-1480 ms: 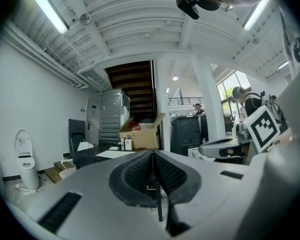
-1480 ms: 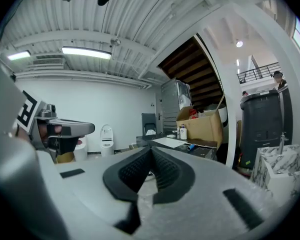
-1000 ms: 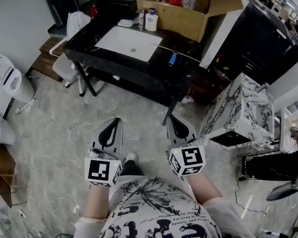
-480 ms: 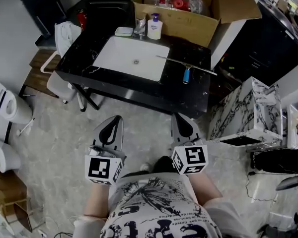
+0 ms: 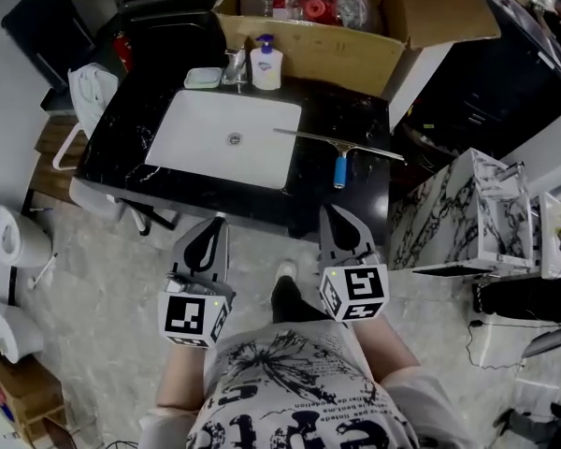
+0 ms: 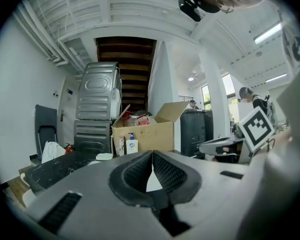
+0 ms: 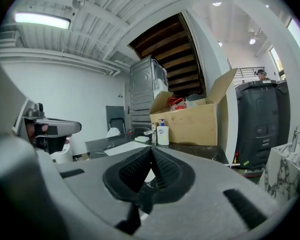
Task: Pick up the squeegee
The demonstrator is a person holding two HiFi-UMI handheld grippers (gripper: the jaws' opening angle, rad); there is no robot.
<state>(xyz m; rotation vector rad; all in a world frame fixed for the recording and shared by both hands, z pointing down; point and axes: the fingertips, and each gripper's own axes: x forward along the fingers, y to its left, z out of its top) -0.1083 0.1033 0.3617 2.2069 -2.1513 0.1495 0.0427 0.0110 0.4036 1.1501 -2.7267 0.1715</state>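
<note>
Now, squeegee (image 5: 341, 148): laid on counter (image 5: 355, 110), right of sink (image 5: 206, 148).
Left gripper (image 5: 217, 224): pressed together, empty.
Right gripper (image 5: 329, 215): pressed together, empty.

Large letters on the person's shirt (image 5: 290, 428) run off the edge, unreadable; soap bottle (image 5: 266, 64) label too small.

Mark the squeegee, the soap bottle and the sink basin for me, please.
squeegee (image 5: 340, 151), head view, where the blue handle joins the blade.
soap bottle (image 5: 266, 69), head view, on its white body.
sink basin (image 5: 201, 137), head view, bare white floor left of the drain.
</note>
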